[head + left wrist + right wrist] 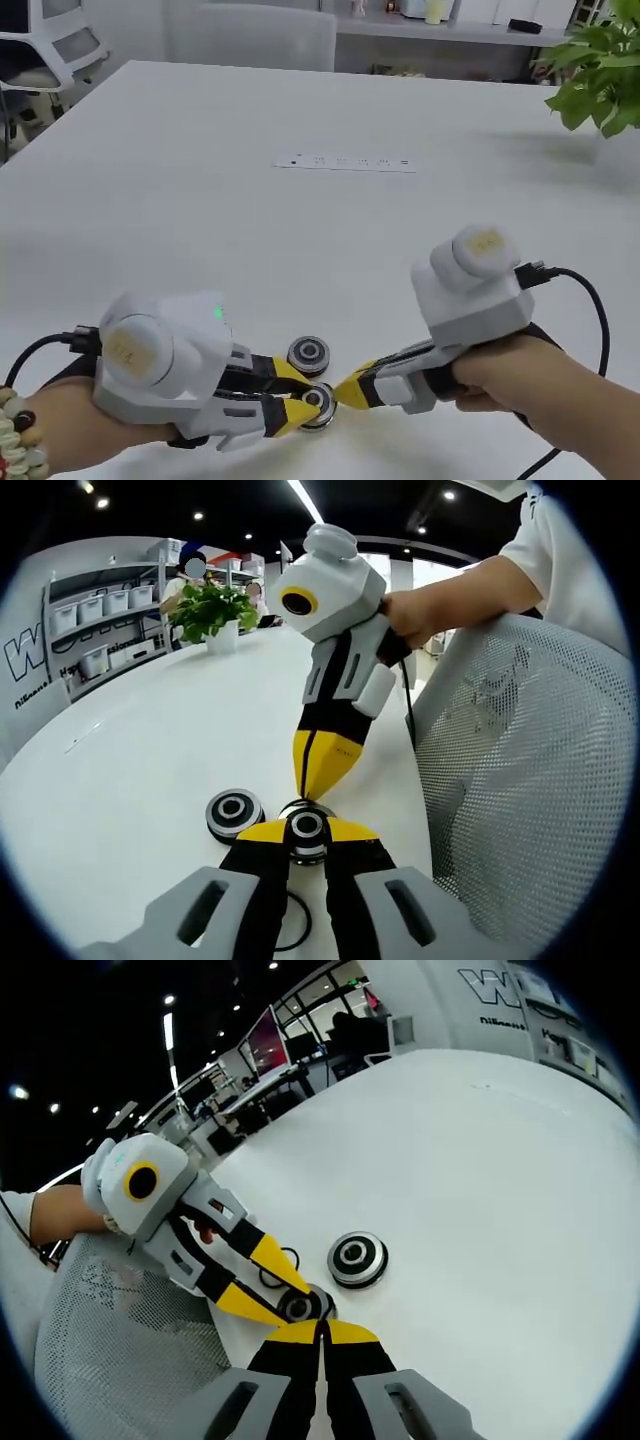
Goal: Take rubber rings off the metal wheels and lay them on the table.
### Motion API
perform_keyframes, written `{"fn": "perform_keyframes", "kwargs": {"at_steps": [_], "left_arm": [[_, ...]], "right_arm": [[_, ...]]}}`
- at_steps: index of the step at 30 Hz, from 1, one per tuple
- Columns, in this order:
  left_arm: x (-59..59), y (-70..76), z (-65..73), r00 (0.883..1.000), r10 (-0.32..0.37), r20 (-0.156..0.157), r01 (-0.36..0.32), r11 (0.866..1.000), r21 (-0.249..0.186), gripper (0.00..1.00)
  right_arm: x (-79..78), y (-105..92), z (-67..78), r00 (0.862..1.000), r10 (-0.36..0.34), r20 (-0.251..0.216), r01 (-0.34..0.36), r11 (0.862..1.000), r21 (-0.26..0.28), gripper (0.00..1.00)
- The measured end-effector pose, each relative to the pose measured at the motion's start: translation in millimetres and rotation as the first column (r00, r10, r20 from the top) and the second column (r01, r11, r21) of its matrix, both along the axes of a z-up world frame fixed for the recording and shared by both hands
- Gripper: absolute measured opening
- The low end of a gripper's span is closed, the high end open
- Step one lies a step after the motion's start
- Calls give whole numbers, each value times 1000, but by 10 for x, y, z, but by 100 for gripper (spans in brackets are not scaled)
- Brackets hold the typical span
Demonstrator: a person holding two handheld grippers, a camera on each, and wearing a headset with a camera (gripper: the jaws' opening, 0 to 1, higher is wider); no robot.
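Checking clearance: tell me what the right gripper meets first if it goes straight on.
The metal wheel clamped in the left gripper lies right at the right gripper's tips, probably touching.

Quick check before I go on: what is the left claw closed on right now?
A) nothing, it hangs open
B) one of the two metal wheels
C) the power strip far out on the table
B: the left claw has its yellow tips on either side of a wheel and pinches it. The second wheel lies free beside it, and the right claw, shut, has its tip at the pinched wheel's rim.
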State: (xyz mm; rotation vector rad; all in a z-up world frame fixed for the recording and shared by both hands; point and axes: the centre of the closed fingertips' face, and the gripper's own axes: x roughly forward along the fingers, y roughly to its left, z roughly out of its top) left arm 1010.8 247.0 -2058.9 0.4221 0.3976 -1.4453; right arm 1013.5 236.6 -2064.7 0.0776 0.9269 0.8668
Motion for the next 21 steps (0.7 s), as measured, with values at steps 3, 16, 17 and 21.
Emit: {"fn": "perform_keyframes", "kwargs": {"at_steps": [3, 16, 17, 21], "left_arm": [[0, -1, -2, 1000, -2, 1, 2, 1000, 2, 8], [-17, -6, -5, 1000, -11, -2, 11, 1000, 1, 8], [-16, -7, -5, 1000, -11, -1, 11, 1000, 1, 8], [-16, -13, -5, 1000, -8, -1, 8, 1000, 1, 8]], "right_arm": [[-11, 15, 18, 1000, 3, -6, -3, 1000, 7, 0], [-41, 63, 40, 1000, 22, -14, -21, 1000, 16, 0], [-69, 204, 168, 998, 54, -14, -52, 991, 122, 0], [26, 247, 306, 998, 20, 57, -26, 994, 104, 0]]}}
